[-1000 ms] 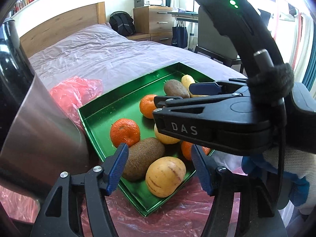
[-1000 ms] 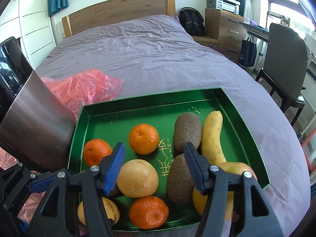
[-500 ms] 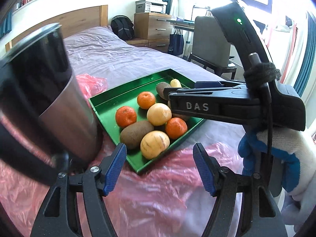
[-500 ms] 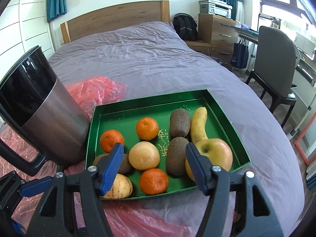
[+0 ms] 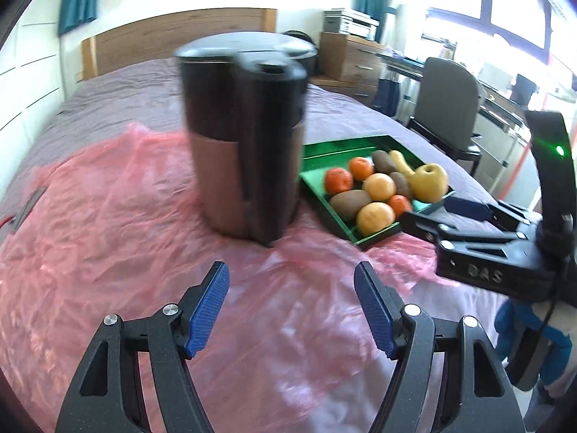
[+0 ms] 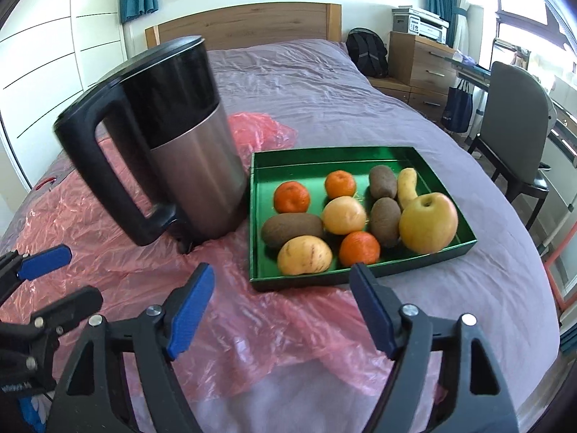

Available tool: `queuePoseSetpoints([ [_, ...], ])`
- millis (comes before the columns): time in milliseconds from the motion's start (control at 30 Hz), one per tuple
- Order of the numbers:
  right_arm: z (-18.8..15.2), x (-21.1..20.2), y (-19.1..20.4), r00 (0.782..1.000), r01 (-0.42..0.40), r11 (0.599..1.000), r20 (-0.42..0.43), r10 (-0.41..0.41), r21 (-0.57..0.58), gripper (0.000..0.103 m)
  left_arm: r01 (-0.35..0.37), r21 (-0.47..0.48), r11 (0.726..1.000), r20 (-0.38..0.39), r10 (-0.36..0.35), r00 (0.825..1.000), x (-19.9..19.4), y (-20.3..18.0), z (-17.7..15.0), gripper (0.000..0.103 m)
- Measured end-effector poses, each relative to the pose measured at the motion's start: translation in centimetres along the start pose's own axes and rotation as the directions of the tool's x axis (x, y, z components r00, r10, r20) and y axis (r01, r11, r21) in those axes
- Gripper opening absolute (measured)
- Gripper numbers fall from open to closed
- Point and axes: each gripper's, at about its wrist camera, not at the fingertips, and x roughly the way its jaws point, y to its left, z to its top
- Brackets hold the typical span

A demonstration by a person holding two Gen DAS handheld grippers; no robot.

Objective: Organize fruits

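Crinkled pink plastic sheet (image 6: 252, 328) covered the bed; the brushed-steel, black-topped kettle (image 6: 173, 140) stood upright beside a glossy green rectangular tray (image 6: 447, 249) of fruit — round oranges, fuzzy kiwis, one smooth yellow apple (image 6: 428, 222). Left gripper (image 5: 291, 306) and right gripper (image 6: 282, 310) had just been opening — nothing between their jaws.

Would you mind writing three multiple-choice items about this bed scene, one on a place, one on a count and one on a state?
1. Where does the kettle stand?
A. inside the green tray
B. on the pink plastic sheet, left of the tray
C. on the chair

2. How many orange mandarins lie in the green tray?
A. one
B. three
C. five

3. What is the right gripper doing?
A. clamping the apple
B. gripping the kettle handle
C. open, holding nothing

Answers: 1 B, its base rests on the pink plastic sheet beside the tray; 2 B, three orange fruits show; 3 C, only sheet and tray edge show between its blue pads.
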Motion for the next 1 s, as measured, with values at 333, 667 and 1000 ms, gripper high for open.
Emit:
queuePoseSetpoints([
  [333, -2.5, -2.8, 6.0, 0.999, -0.032, 0.998, 0.036, 0.034, -0.053, 0.103, -0.148, -0.091, 0.985, 0.056, 0.153, 0.987, -5.0, 5.5, -3.2, 0.084],
  [667, -3.3, -5.4, 8.2, 0.996, -0.016, 0.998, 0.084, 0.022, -0.066, 0.103, -0.186, -0.117, 0.976, 0.043, 0.192, 0.98, -7.8, 7.3, -5.1, 0.094],
  [1000, -3.4, -6.7, 9.3, 0.993, -0.012, 0.996, 0.115, 0.022, -0.09, 0.103, -0.194, -0.227, 0.954, 0.081, 0.217, 0.973, -10.6, 9.3, -5.3, 0.096],
])
